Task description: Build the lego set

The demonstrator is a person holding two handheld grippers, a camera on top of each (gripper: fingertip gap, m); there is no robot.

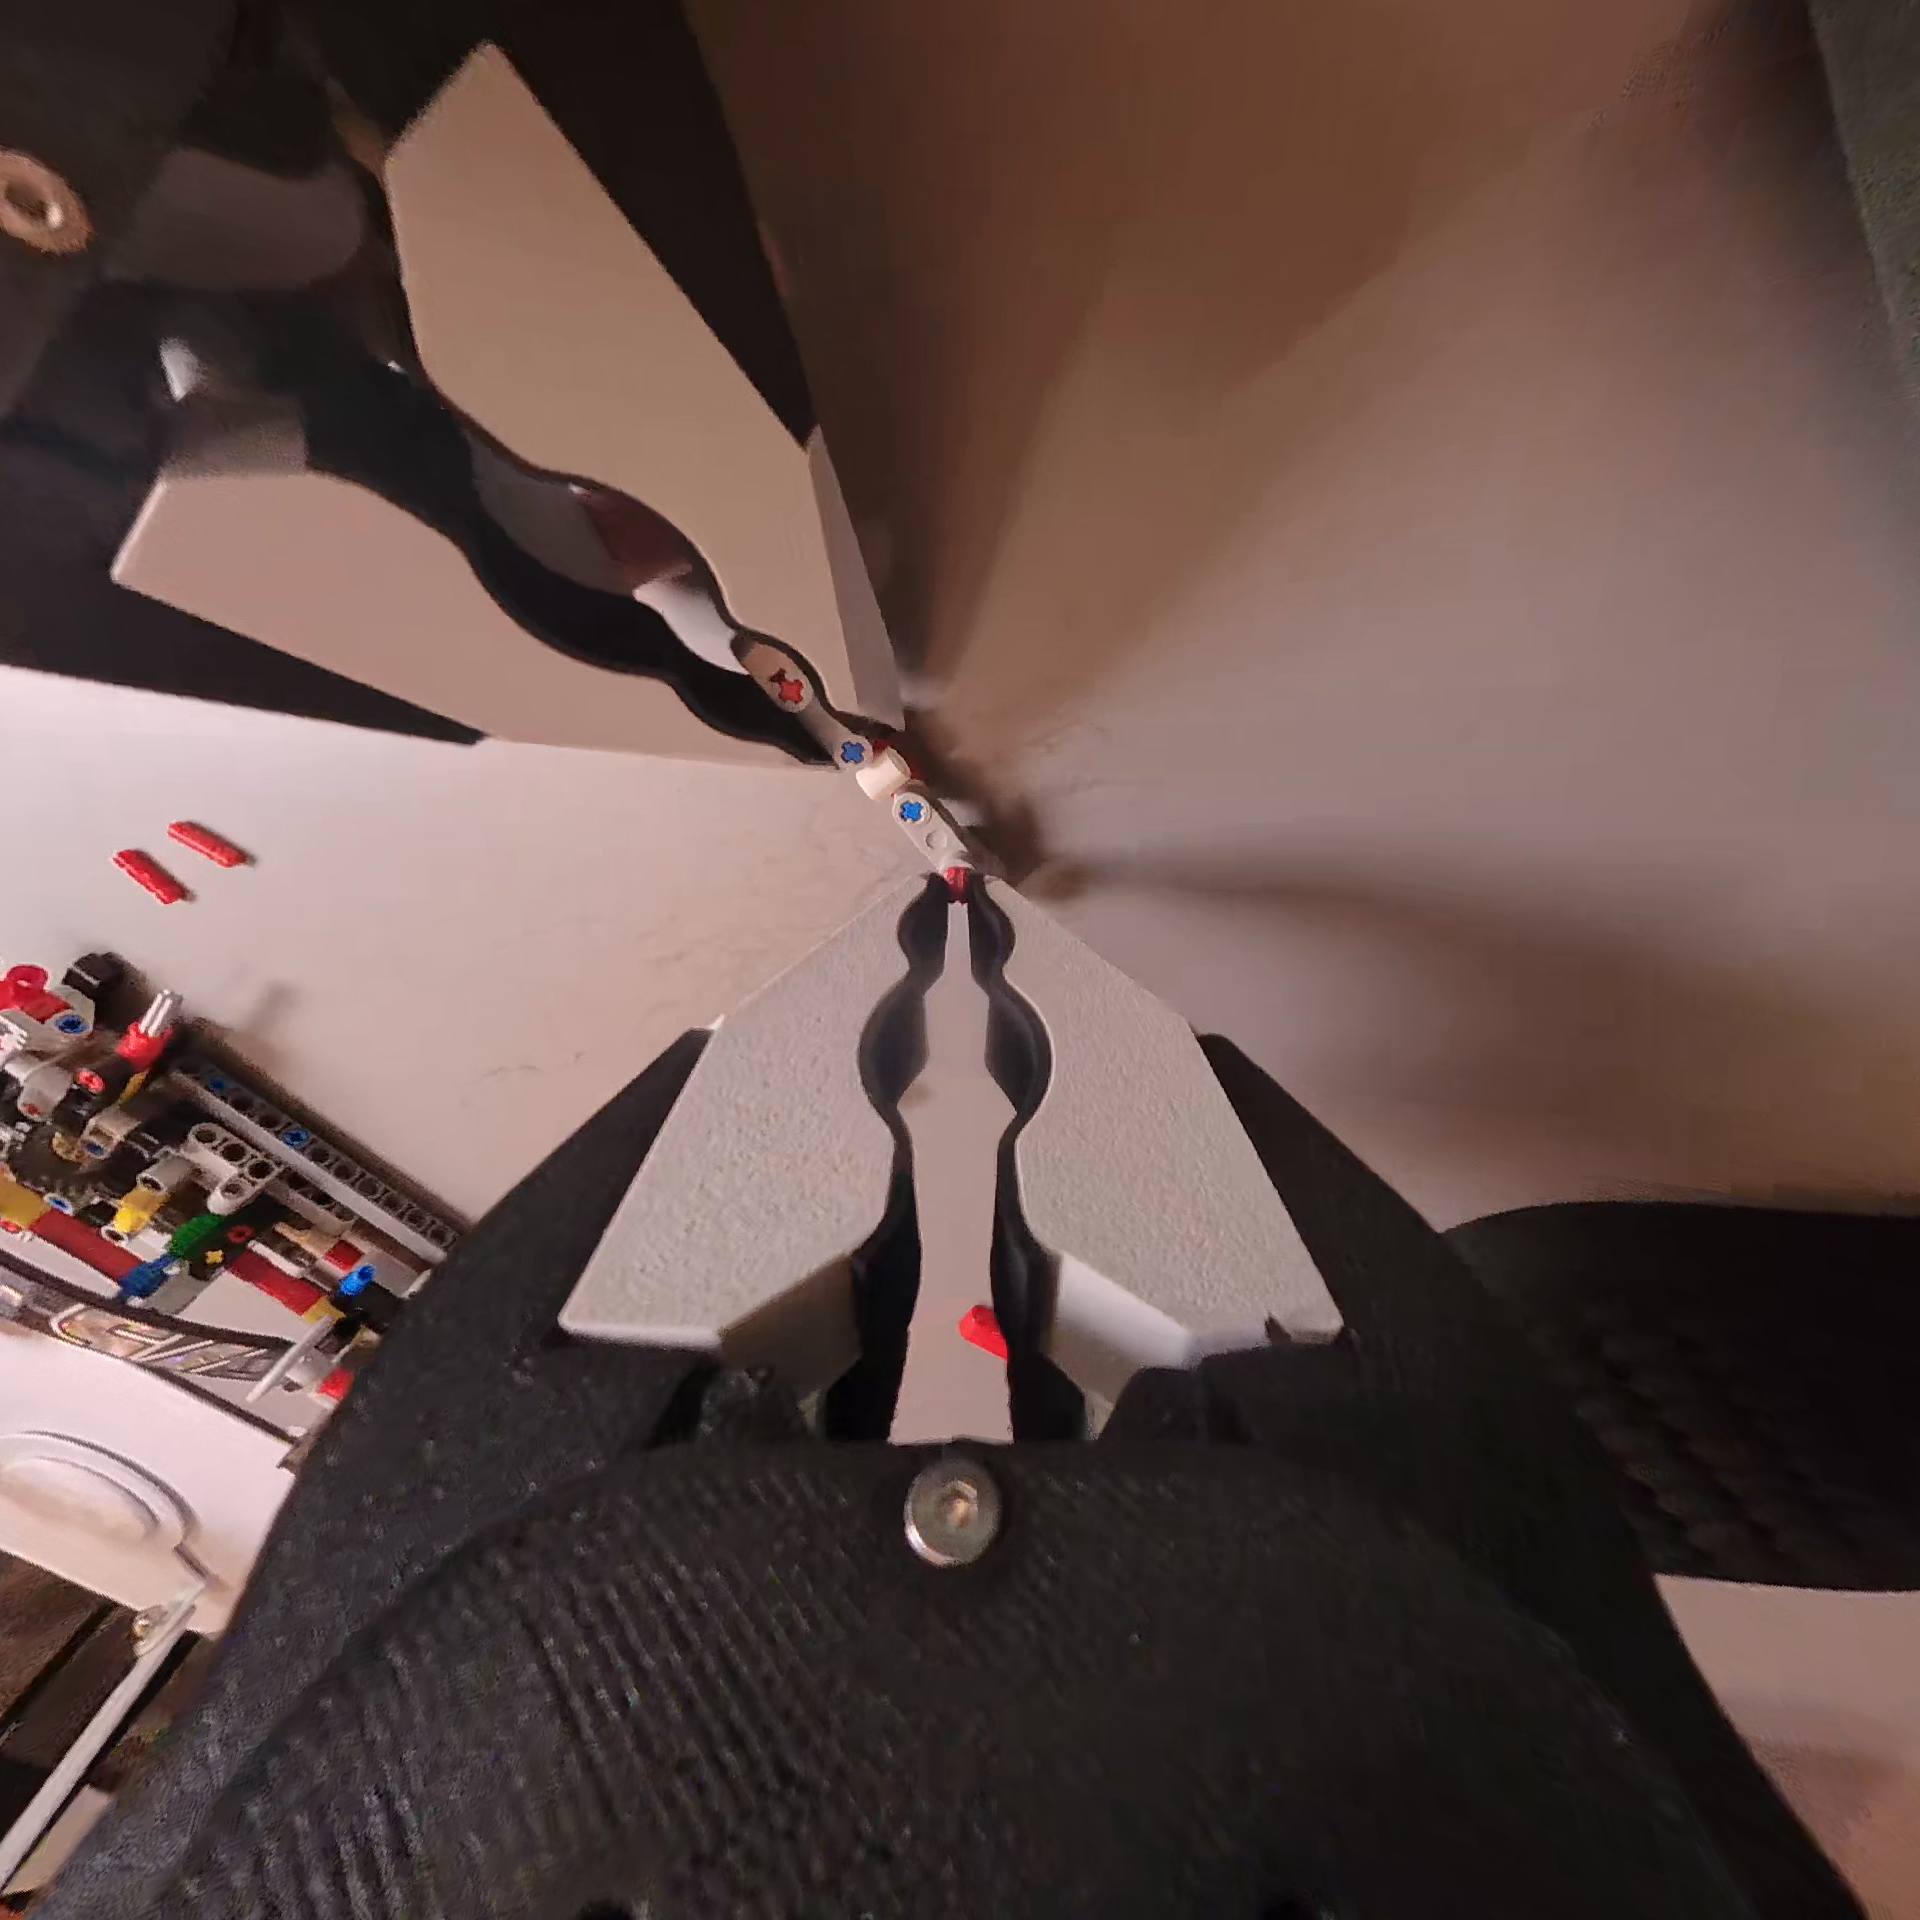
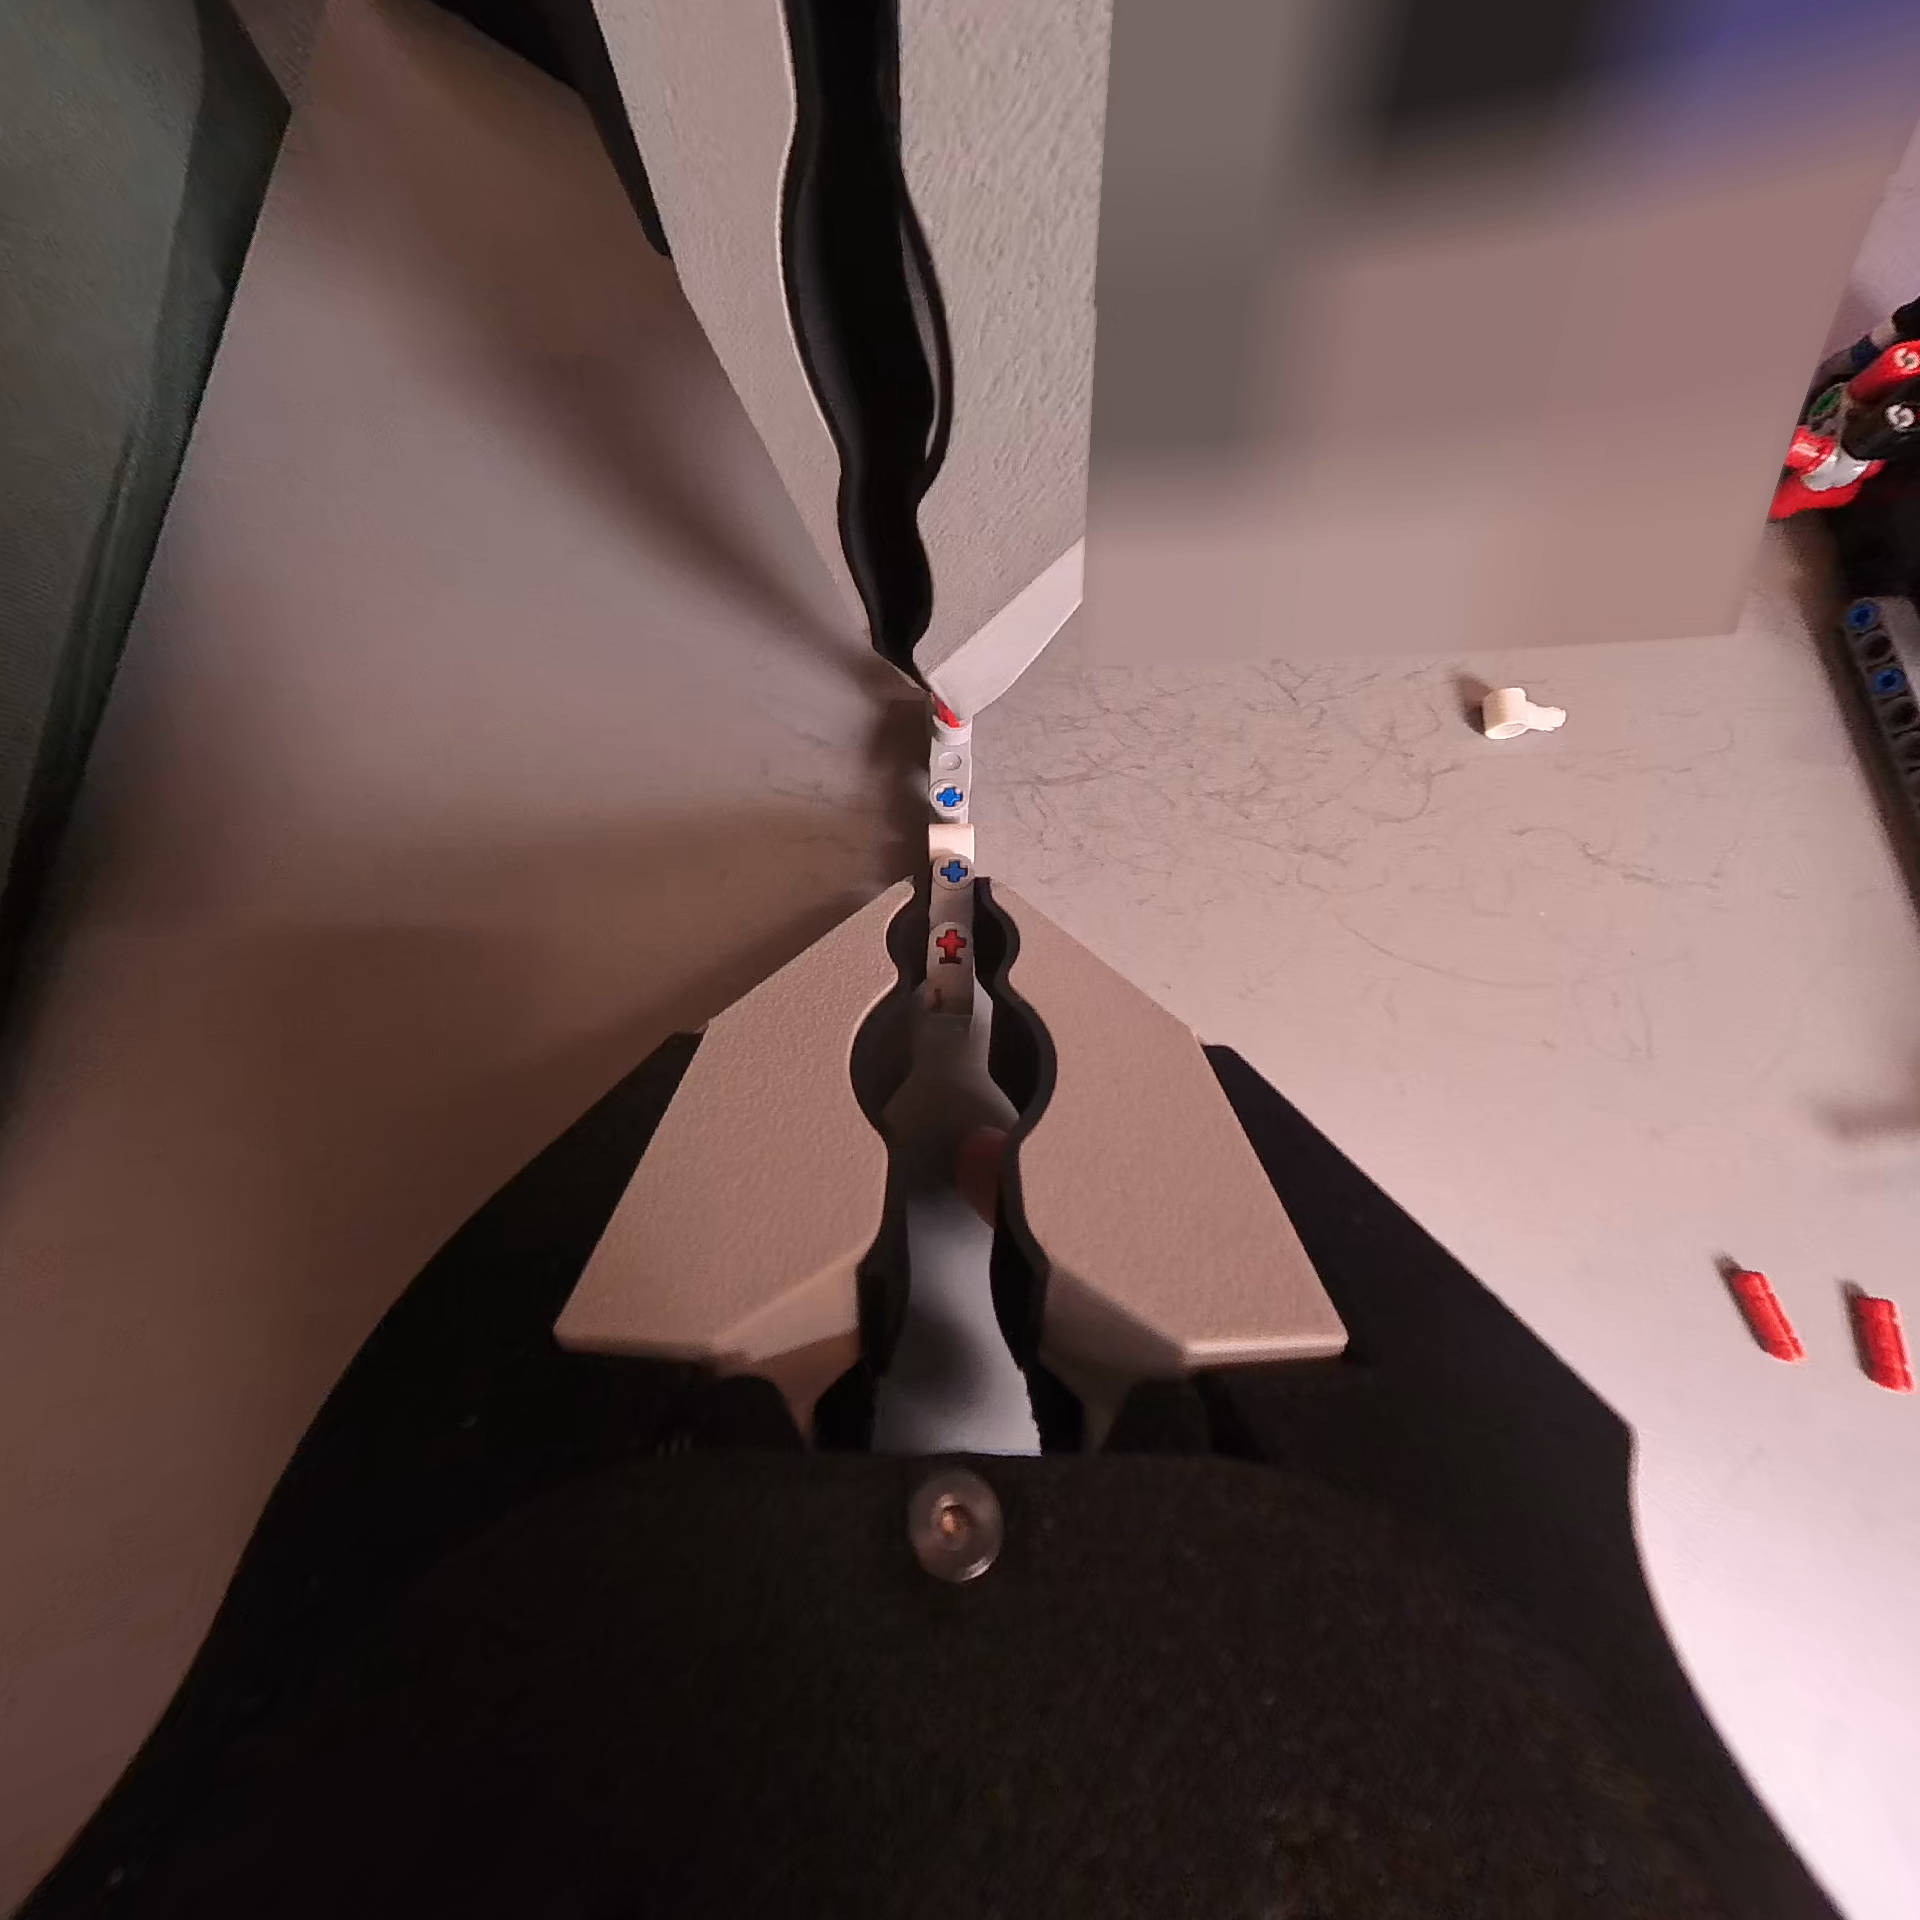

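Observation:
My left gripper [image 1: 956, 885] is shut on the red end of a small white connector [image 1: 925, 821] that carries a blue cross pin. My right gripper [image 2: 951, 894] is shut on a white beam [image 2: 951, 935] with a red and a blue cross pin. The two grippers face each other tip to tip above the white table [image 2: 1351, 883], and the connector [image 2: 951, 779] meets the end of the beam at a small white joint. In the left wrist view the right gripper [image 1: 868, 732] comes in from the upper left with the beam [image 1: 790, 681]. In the right wrist view the left gripper [image 2: 935, 691] comes down from the top.
A partly built multicoloured lego model [image 1: 156, 1174] lies at the left, and shows at the right edge of the right wrist view [image 2: 1870, 436]. Two red pieces [image 2: 1766, 1325] and a small white connector [image 2: 1507, 717] lie loose on the table. Another red piece [image 1: 982, 1332] lies under my left gripper. The grippers are tip to tip, or close to it.

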